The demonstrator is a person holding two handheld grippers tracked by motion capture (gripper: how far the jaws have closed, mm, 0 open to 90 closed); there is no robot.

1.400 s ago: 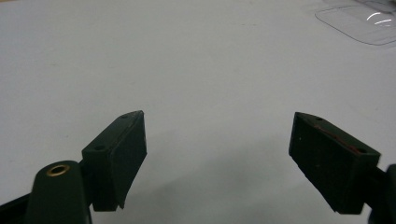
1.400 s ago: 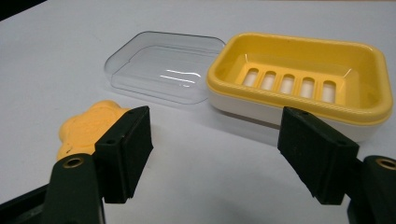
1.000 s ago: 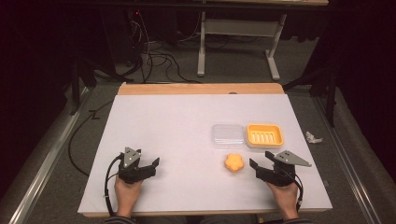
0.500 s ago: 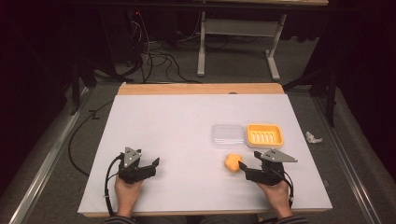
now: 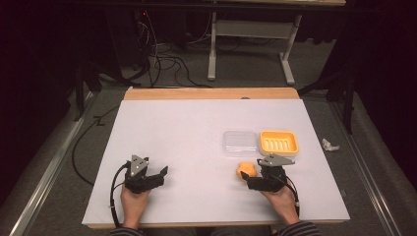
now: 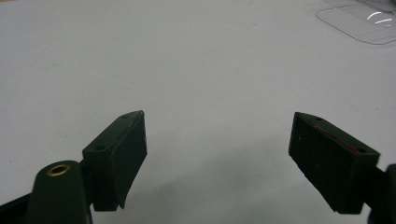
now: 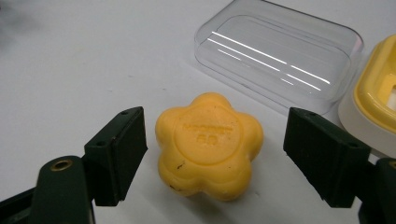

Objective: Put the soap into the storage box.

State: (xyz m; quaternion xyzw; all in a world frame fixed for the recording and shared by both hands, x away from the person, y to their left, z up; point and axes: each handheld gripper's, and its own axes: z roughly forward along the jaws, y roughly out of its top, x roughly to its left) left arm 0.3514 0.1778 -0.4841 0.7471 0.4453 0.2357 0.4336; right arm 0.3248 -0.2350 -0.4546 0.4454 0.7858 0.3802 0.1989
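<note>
Soap [image 7: 209, 144], yellow, flower shape, lies flat on white tabletop [image 5: 187, 132], near right front. Right tongs [image 7: 215, 161] have slid in from the side since a second ago; jaws now wide, one each side of soap, not touching yet. Means grab looks close. Clear lid [image 7: 280, 58] just behind soap, yellow soap dish [image 7: 373, 100] beside lid. Soap likely goes in dish, I guess. Left tongs [image 6: 217, 154] stayed put, jaws wide, holding nothing, resting over bare tabletop.

Yellow-orange flower soap [image 7: 208, 145] with stamped lettering, clear lid [image 7: 279, 52], yellow ribbed dish [image 5: 279, 142], black jaws, white table [image 5: 187, 128] edged in wood.
</note>
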